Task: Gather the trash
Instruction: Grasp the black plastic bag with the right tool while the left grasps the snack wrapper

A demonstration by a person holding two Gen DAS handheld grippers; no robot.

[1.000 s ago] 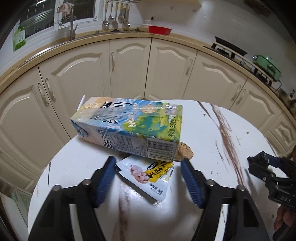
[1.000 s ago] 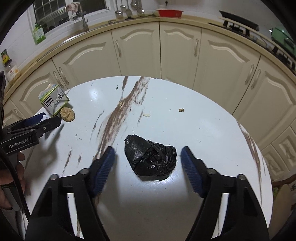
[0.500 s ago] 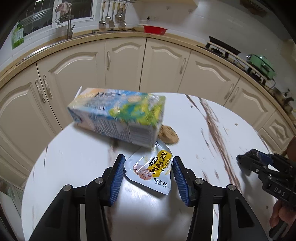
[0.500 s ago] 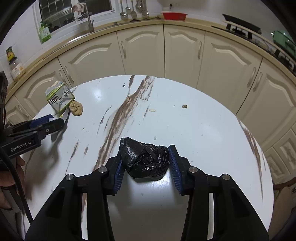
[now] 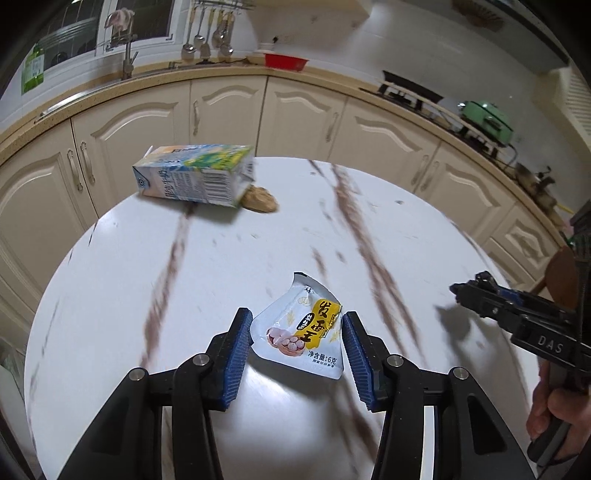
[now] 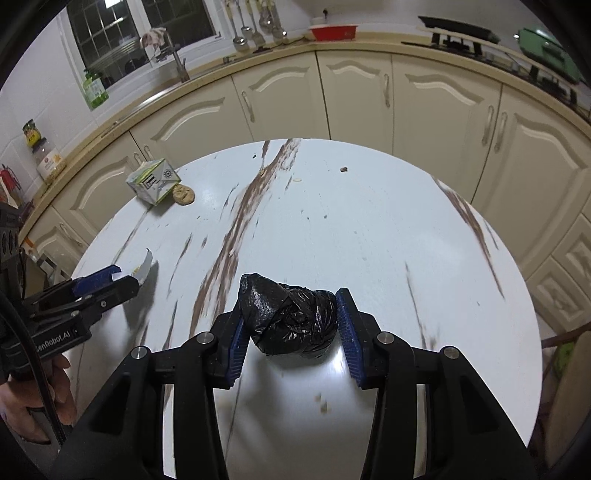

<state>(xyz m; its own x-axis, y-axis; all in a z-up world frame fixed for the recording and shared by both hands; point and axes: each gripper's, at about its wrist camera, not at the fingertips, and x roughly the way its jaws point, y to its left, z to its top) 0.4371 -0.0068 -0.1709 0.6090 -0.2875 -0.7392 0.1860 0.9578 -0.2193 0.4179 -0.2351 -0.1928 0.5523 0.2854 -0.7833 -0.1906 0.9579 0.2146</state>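
Two sets of blue-padded fingers each pinch a piece of trash. The left gripper point(image 5: 297, 332) has its fingers point(image 5: 236, 350) pressed against the two side edges of a small white and yellow sachet point(image 5: 301, 332), which bows up between them with its torn top corner pointing away from the camera. In the right wrist view the same gripper point(image 6: 122, 280) shows from the side at the left edge, the sachet's pale tip point(image 6: 146, 264) sticking out past its fingertips, and a hand point(image 6: 55, 391) grips its handle below.

The right gripper point(image 6: 290, 325) has its fingers point(image 6: 236, 343) closed on a knotted black bag point(image 6: 291, 321), the pads touching it on both sides. From the left wrist view this gripper point(image 5: 465, 291) juts in at the right, with a hand point(image 5: 554, 406) on its grip; the bag itself cannot be made out there.

Below both lies a round white counter point(image 6: 388, 240) streaked with brown. Near its far left edge a carton point(image 5: 195, 181) lies on its side, and a tan lump point(image 5: 260, 199) sits just beside its near end, seemingly touching. A few crumbs point(image 6: 343, 169) dot the far part of the top. Beyond it runs a curve of cream cabinets point(image 6: 354, 92) with a tap point(image 5: 127, 48), hanging ladles point(image 5: 207, 33) and a red bowl point(image 6: 334, 32).
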